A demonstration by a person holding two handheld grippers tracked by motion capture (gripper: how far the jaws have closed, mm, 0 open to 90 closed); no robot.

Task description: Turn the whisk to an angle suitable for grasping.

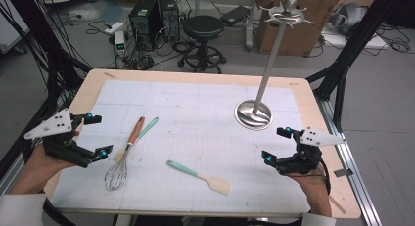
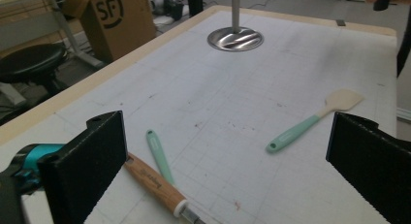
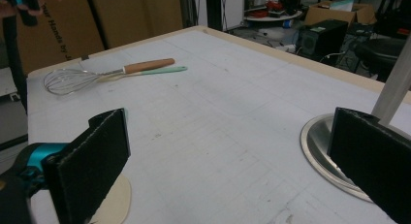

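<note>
Hovering wide open and empty, the left gripper (image 1: pixel 95 136) is near the whisk (image 1: pixel 123 157) at the table's (image 1: pixel 195 75) left edge; the right gripper (image 1: pixel 277 145), also wide, waits beside the spatula (image 1: pixel 200 176). Grip the whisk's wooden handle at its middle.

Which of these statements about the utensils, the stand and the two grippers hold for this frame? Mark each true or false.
1. The wooden-handled wire whisk lies beside a mint-handled utensil. True.
2. The left gripper is shut on the whisk. False: its jaws stand open and empty.
3. The mint-handled spatula with a cream blade lies alone on the white gridded mat. True.
4. The steel hanging stand lies tipped over. False: it stands upright.
5. The right gripper holds the spatula. False: it is open, holding nothing.
</note>
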